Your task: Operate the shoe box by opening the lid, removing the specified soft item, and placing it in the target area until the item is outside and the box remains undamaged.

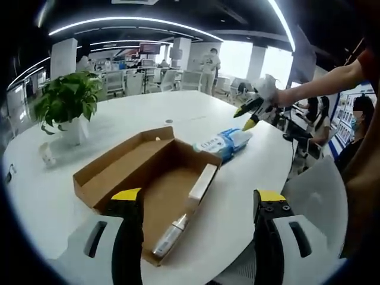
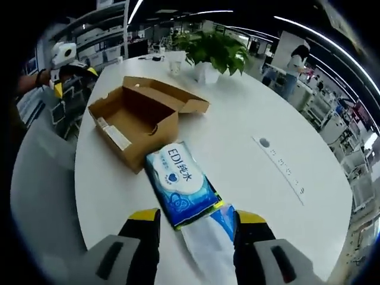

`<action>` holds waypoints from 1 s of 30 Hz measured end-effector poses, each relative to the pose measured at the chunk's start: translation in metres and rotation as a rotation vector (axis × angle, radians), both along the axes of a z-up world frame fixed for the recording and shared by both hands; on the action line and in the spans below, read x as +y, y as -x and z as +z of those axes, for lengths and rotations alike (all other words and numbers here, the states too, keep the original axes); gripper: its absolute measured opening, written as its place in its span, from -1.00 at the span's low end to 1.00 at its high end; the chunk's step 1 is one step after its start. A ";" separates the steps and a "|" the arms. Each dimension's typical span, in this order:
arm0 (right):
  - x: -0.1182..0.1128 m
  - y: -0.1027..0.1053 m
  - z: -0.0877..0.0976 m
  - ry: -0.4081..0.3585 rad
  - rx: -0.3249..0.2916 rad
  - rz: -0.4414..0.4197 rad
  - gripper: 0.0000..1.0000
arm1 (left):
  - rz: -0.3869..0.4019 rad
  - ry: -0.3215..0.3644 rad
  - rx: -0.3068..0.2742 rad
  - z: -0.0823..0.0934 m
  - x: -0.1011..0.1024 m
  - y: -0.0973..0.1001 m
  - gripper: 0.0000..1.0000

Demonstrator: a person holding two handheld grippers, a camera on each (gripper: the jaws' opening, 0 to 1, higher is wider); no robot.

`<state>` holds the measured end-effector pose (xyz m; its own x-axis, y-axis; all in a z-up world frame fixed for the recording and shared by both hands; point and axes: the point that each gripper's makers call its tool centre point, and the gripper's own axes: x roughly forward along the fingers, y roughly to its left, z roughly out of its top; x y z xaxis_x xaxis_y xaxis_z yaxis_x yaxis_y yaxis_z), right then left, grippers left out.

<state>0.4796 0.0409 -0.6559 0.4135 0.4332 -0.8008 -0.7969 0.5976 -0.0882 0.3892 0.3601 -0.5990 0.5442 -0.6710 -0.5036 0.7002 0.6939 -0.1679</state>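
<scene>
The brown cardboard shoe box (image 1: 154,178) lies on the white round table (image 1: 255,178) with its lid folded open. Inside it are a slim white carton (image 1: 202,181) and a tube (image 1: 170,234). A blue soft tissue pack (image 1: 224,142) rests on the table just outside the box. My left gripper (image 1: 199,199) is open, low at the box's near side. My right gripper (image 1: 249,116), held by a gloved hand, hovers at the pack's far end. In the right gripper view, the right gripper (image 2: 196,219) is open, with the tissue pack (image 2: 181,184) reaching between its jaws. The box (image 2: 133,119) lies beyond.
A potted plant (image 1: 68,101) in a white pot and a small cup (image 1: 46,155) stand at the table's far side. A cable port (image 2: 264,142) sits in the tabletop. Grey chairs (image 1: 314,196) ring the table. People stand in the office behind.
</scene>
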 end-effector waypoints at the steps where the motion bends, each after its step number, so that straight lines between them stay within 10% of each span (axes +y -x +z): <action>1: 0.008 -0.001 0.002 -0.024 0.000 -0.005 -0.07 | 0.001 0.000 -0.001 0.000 0.001 0.000 0.52; 11: 0.057 0.000 0.014 -0.193 0.004 -0.020 -0.05 | 0.024 0.013 -0.001 -0.001 0.010 0.005 0.52; 30: 0.139 0.025 0.001 -0.252 0.059 0.087 -0.01 | 0.061 0.047 0.008 -0.007 0.023 0.008 0.52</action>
<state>0.4550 0.1798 -0.6544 0.3220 0.6538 -0.6848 -0.8454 0.5242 0.1030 0.3807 0.3833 -0.6055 0.5806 -0.6599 -0.4769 0.6555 0.7263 -0.2069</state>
